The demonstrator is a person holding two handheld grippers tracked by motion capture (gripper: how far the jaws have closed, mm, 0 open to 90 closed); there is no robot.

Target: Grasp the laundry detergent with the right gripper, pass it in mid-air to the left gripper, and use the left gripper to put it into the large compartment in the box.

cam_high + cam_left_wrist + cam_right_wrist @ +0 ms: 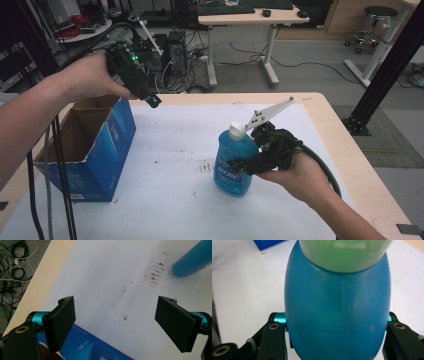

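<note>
The right gripper [239,165] squeezes the blue bottle [234,162] mid-table, far from edges. The left gripper [152,100], spread wide, hangs over the box [100,160]. The white table [175,200] is stained.

The bottle [235,162] stands on the table [175,200], center-right of frame. The open box [87,150] sits at left, well apart from it.

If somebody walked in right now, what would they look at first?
Probably the bright blue bottle standing near the middle of the white table, with the right tongs squeezed shut around its sides. Next comes the open blue cardboard box at the table's left edge. The left tongs hang in the air above that box, jaws wide open with nothing in them.
</note>
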